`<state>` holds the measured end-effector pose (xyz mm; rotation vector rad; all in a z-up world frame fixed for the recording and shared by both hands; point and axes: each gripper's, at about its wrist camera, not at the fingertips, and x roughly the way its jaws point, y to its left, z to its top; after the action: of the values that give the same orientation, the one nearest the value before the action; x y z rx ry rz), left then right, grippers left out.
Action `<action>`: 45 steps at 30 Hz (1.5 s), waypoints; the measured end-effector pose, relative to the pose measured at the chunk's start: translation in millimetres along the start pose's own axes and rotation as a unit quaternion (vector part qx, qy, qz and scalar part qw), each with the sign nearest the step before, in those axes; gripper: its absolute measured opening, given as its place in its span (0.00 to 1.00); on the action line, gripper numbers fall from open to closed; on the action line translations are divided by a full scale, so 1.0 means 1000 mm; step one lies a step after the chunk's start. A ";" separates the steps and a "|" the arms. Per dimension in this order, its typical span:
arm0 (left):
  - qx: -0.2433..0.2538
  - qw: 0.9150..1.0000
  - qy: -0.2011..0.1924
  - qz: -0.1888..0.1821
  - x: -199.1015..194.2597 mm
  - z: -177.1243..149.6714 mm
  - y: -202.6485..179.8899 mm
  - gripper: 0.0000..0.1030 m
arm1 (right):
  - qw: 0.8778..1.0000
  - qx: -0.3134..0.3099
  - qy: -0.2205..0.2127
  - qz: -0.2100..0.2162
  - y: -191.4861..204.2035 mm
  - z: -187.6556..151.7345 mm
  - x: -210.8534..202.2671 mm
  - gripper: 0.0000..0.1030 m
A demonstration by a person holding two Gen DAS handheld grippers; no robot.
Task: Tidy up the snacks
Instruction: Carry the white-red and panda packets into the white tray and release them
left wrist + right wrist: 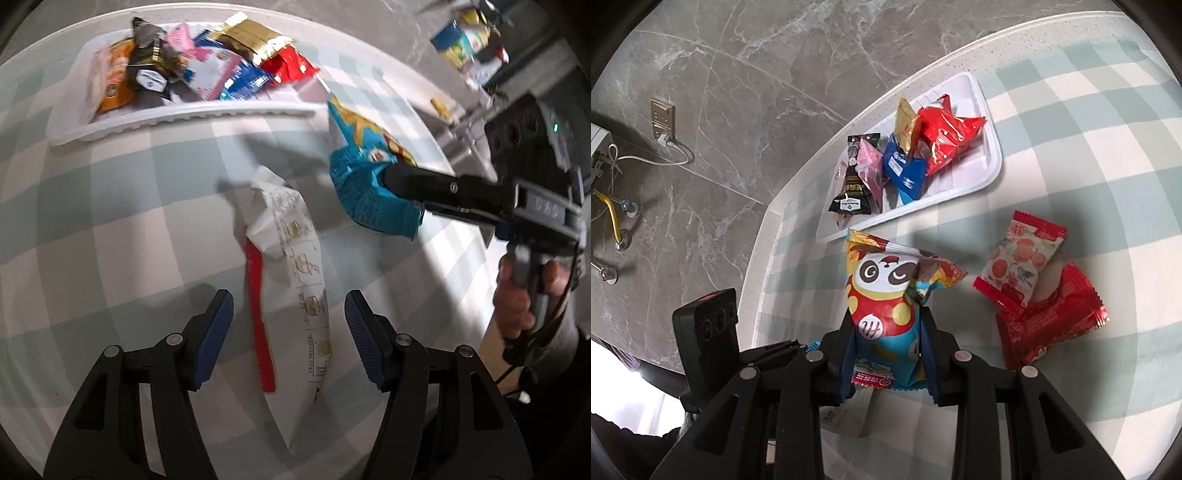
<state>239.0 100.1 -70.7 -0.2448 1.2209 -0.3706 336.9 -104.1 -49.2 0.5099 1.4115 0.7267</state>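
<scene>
Heaped in the white tray, far left by the table's curved edge: about 6 packets, overlapping, exact count hard to make out. Below it, left gripper spread apart, touching nothing, with 1 white-and-red packet lying flat on the checked tablecloth between its fingers, lower end cut off. Further right, right gripper pinching 1 blue panda packet, lifted near the tray's rim. Far right, 2 red-edged packets loose, bare cloth around.
</scene>
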 end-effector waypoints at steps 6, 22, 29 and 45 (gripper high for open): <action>0.034 0.998 0.011 0.049 0.019 -0.002 -0.018 0.59 | 1.000 0.001 -0.001 0.000 -0.001 -0.002 -0.002 0.33; 0.117 0.982 -0.020 0.148 0.035 -0.006 -0.039 0.25 | 1.000 0.002 0.003 -0.009 -0.003 -0.008 0.000 0.33; 0.052 0.996 -0.028 0.068 0.025 0.005 -0.013 0.14 | 1.000 0.005 0.007 -0.003 -0.003 -0.010 0.004 0.33; -0.083 0.989 -0.116 -0.029 -0.037 0.061 0.056 0.14 | 1.000 -0.005 -0.011 0.023 0.008 0.030 0.003 0.33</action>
<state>293.6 165.3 -40.2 -0.4552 1.0171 -0.2835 365.1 -92.9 -42.2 0.5424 1.3778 0.7631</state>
